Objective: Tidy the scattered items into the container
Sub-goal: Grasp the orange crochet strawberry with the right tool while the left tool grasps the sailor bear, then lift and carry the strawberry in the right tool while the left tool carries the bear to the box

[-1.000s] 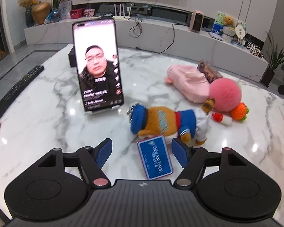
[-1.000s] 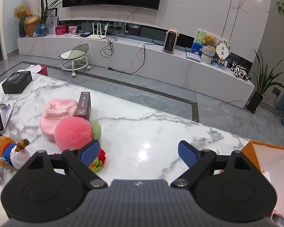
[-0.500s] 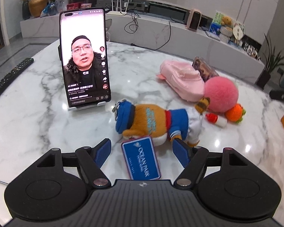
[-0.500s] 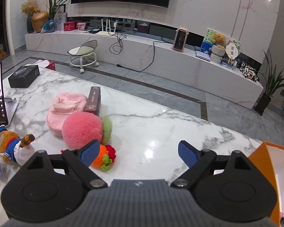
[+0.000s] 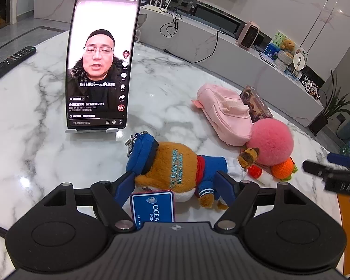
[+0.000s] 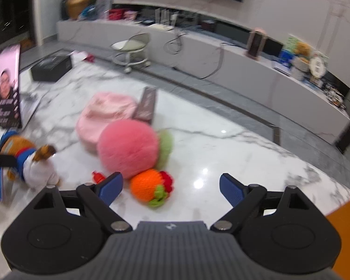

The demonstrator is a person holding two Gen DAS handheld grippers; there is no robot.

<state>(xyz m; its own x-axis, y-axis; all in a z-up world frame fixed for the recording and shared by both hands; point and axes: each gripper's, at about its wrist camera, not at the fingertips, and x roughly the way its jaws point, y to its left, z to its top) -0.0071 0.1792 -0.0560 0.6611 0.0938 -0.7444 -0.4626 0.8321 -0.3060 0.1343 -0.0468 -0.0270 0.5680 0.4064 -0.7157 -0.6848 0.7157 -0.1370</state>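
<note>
A brown plush toy in blue clothes (image 5: 172, 163) lies on its side on the marble table (image 5: 35, 140), with a blue tag (image 5: 152, 207) in front of it. My left gripper (image 5: 173, 186) is open, its blue fingers on either side of the plush, pads not pressing. Beyond lie a pink cap (image 5: 224, 114), a brown box (image 5: 256, 105) and a pink pompom (image 6: 128, 149). A small orange crochet toy (image 6: 149, 186) sits just ahead of my open right gripper (image 6: 170, 187), nearer its left finger. A slice of the orange container (image 6: 347, 233) shows at the lower right.
A phone on a stand (image 5: 100, 60) plays a video at the table's left. A remote (image 5: 9, 63) lies at the far left edge and a black box (image 6: 51, 68) at the back. A small red-capped item (image 6: 98, 177) lies by the pompom. The right wrist view is motion-blurred.
Both grippers have come lower and nearer the toys. The plush now lies between my left fingers. The orange crochet toy now sits just ahead of my right gripper's left finger.
</note>
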